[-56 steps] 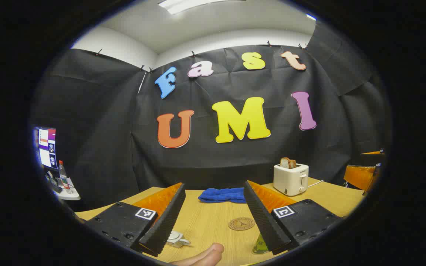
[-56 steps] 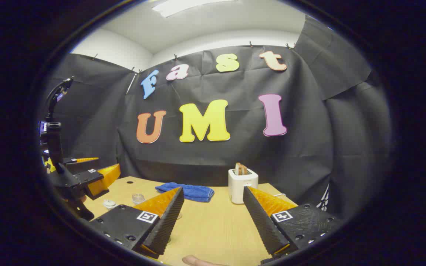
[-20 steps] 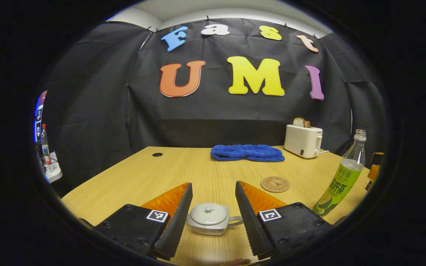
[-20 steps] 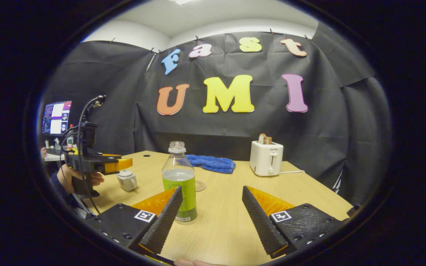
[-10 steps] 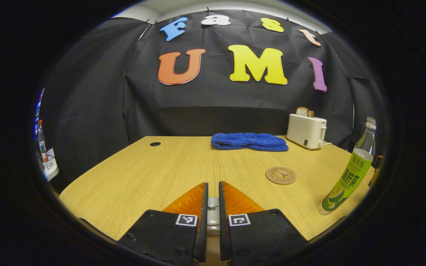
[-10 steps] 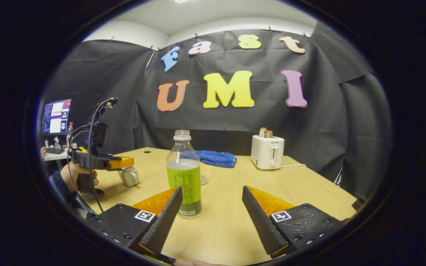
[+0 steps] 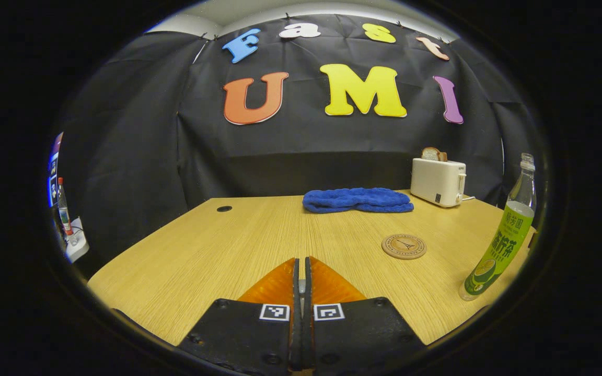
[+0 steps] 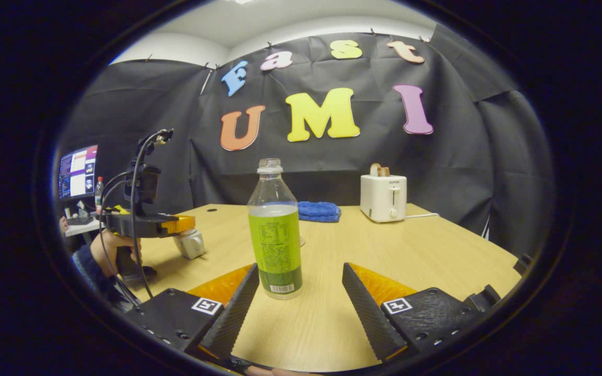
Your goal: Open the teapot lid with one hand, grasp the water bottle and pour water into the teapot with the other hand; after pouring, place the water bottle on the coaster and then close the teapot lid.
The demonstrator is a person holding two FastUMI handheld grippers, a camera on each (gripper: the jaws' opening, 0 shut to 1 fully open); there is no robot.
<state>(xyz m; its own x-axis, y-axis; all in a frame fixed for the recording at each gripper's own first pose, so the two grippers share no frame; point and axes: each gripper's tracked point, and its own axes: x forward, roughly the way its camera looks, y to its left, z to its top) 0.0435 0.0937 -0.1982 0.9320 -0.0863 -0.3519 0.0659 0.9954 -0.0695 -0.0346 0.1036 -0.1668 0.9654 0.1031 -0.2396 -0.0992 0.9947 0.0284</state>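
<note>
The left gripper [image 7: 301,292] has its fingers pinched nearly together over the small grey teapot [image 8: 191,243]; whether they grip the lid knob cannot be told. The right gripper [image 8: 297,292] stands wide open, the clear green-labelled water bottle [image 8: 276,230] just beyond its fingertips. An off-centre close could topple the uncapped bottle. The round brown coaster [image 7: 404,246] waits nearby.

Nothing legible enough to transcribe. Water bottle [image 8: 275,230] label: print and barcode, too small. Toaster [image 8: 383,198] front: tiny brand mark, unreadable. Coaster [image 7: 404,246]: round emblem, rim lettering too fine. Square black-and-white marker tags on left gripper [image 7: 301,260] and right gripper [image 8: 300,268], no characters.
</note>
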